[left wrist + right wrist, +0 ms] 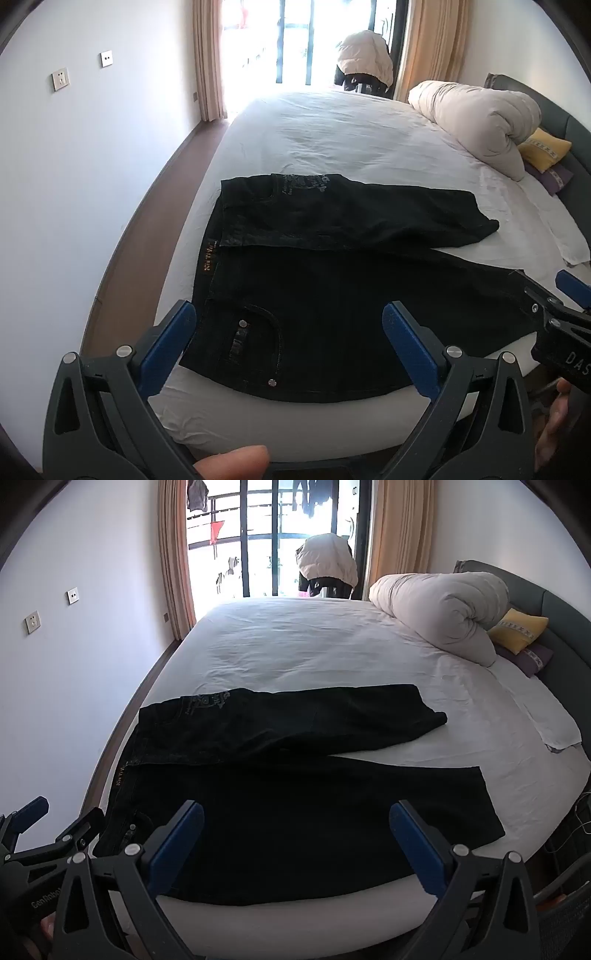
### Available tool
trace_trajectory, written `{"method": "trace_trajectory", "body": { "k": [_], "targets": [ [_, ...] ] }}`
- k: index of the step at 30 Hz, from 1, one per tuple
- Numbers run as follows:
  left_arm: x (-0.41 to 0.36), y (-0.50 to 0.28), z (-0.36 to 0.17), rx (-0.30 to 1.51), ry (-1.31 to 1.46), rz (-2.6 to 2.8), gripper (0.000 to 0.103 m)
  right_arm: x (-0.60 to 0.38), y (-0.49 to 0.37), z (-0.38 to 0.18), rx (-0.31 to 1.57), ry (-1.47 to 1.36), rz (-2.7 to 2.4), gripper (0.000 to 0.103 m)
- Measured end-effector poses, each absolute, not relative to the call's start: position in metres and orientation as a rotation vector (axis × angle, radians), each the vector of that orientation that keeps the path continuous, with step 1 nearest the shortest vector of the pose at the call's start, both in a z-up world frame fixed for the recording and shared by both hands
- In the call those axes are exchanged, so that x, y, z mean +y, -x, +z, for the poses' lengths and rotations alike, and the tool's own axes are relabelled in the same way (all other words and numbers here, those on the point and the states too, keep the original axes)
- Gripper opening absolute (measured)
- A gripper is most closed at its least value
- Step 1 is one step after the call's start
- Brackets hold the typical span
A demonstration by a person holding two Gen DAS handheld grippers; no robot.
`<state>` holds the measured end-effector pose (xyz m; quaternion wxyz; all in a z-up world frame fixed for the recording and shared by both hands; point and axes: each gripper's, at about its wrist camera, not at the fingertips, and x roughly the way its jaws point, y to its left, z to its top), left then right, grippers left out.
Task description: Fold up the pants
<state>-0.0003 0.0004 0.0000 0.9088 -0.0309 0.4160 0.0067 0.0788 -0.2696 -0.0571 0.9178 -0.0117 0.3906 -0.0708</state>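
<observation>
Dark jeans (332,288) lie flat on the white bed (332,140), waistband to the left, legs running right; they also show in the right wrist view (295,794). The far leg (295,716) is angled away from the near leg, leaving a wedge of sheet between the hems. My left gripper (290,328) is open and empty, above the near waist and pocket. My right gripper (295,830) is open and empty, above the near leg; it shows at the right edge of the left wrist view (561,295). The left gripper shows at the left edge of the right wrist view (48,827).
A rolled cream duvet (436,609) and a yellow pillow (517,629) lie at the bed's right by the grey headboard (554,602). A balcony door (277,535) and a chair with a coat (328,561) stand beyond. A wall (74,664) and floor strip run along the left.
</observation>
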Motion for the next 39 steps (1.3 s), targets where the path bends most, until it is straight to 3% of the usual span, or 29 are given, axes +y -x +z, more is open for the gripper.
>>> {"method": "trace_trajectory", "body": {
  "k": [39],
  "targets": [
    [0.0017,0.0019,-0.0019,0.865,0.050,0.021,0.103,-0.2659,-0.0765,-0.0604,0.804,0.027,-0.133,0.103]
  ]
}}
